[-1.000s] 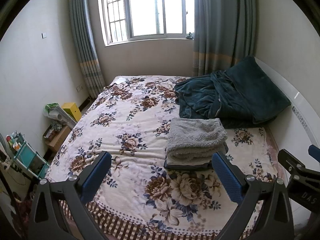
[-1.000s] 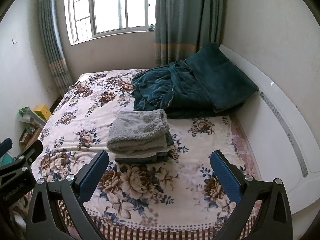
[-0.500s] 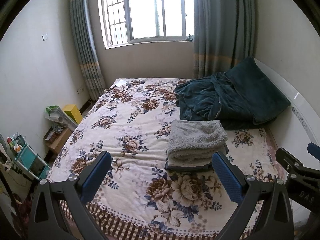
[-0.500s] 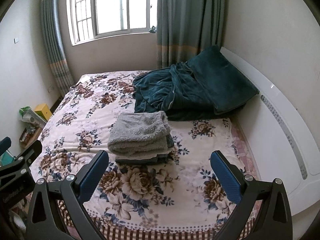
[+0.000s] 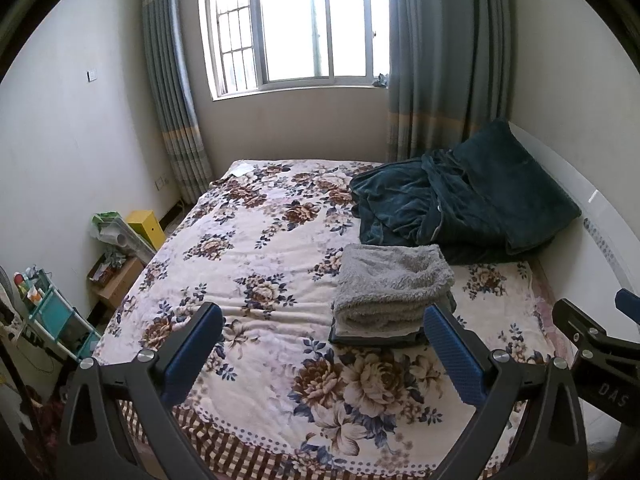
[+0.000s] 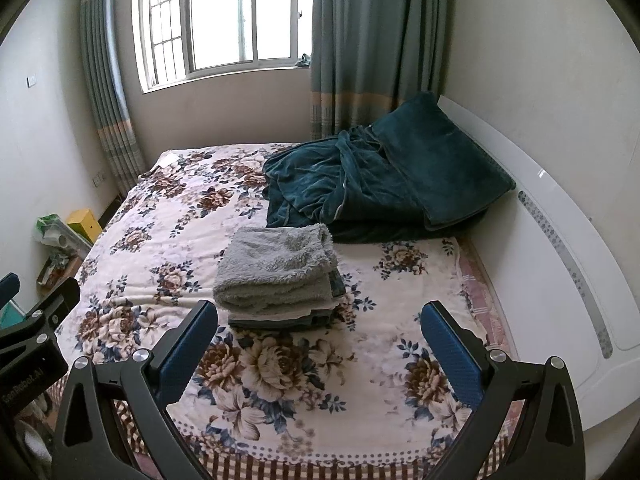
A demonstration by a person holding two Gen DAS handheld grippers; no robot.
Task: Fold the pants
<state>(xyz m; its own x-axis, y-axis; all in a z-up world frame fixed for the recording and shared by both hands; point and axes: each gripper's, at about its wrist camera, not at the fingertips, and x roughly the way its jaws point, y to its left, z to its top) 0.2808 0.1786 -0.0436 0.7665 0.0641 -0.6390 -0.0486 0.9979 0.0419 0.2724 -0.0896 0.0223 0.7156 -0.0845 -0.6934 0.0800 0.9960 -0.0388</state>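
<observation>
A home bedroom: a bed (image 5: 256,240) under a floral blanket, curtains (image 5: 436,60) flanking the window (image 5: 296,24).

left claw (image 5: 323,334): black frame, blue pads, silver screws | right claw (image 6: 320,331): same

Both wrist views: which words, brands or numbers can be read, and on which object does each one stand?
"DAS": on the body of the right hand-held gripper, seen at the right edge of the left wrist view.
"GenRobot.AI": on the body of the left hand-held gripper, at the left edge of the right wrist view; small, partly blurred.
Items on the teal shelf: too small to read.
</observation>
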